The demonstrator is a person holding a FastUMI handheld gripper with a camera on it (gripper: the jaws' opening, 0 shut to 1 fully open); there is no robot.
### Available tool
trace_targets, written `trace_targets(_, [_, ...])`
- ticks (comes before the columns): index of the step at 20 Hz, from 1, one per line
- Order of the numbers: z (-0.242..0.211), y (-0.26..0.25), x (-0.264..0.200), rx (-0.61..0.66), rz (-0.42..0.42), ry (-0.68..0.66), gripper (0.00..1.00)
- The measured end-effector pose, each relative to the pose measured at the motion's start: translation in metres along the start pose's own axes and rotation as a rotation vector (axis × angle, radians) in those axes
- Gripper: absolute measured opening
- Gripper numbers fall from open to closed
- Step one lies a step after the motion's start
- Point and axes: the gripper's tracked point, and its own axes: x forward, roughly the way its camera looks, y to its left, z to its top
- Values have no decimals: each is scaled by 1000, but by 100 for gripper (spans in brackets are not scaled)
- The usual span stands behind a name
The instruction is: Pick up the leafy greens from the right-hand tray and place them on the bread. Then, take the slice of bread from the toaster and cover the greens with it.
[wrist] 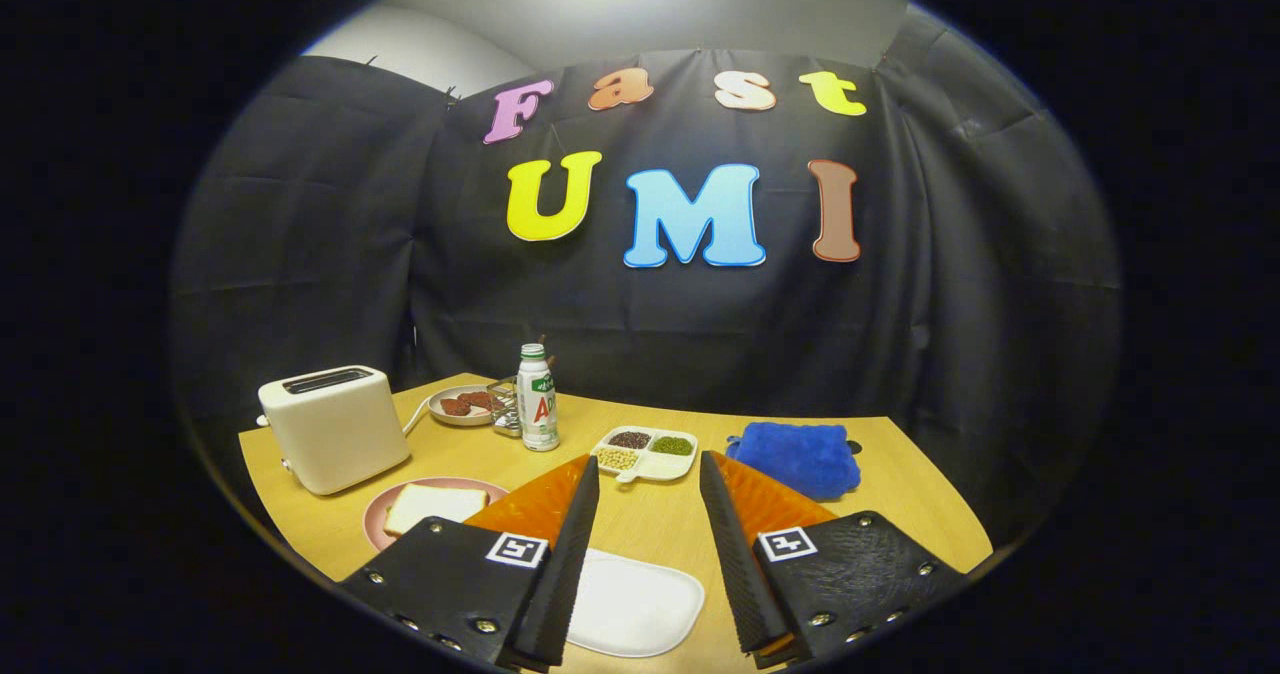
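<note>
A slice of white bread [434,505] lies on a pink plate [380,514], just left of my left finger. Behind the plate stands a cream toaster [333,428] with a dark slot on top; I cannot tell what is inside it. A plain white tray [632,606] lies low between my fingers, and the part that shows is bare. My gripper [649,457] hangs above the wooden table [900,494], open, with nothing between its fingers.
Just beyond the fingertips sits a white divided dish [646,452] of beans and grains. A white bottle [538,401] stands behind it, with a small plate of reddish pieces [462,405] further back. A blue cloth [797,456] lies to the right.
</note>
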Motion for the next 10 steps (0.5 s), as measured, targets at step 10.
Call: trace_targets(10, [19, -146, -55, -33, -135, -103, 62])
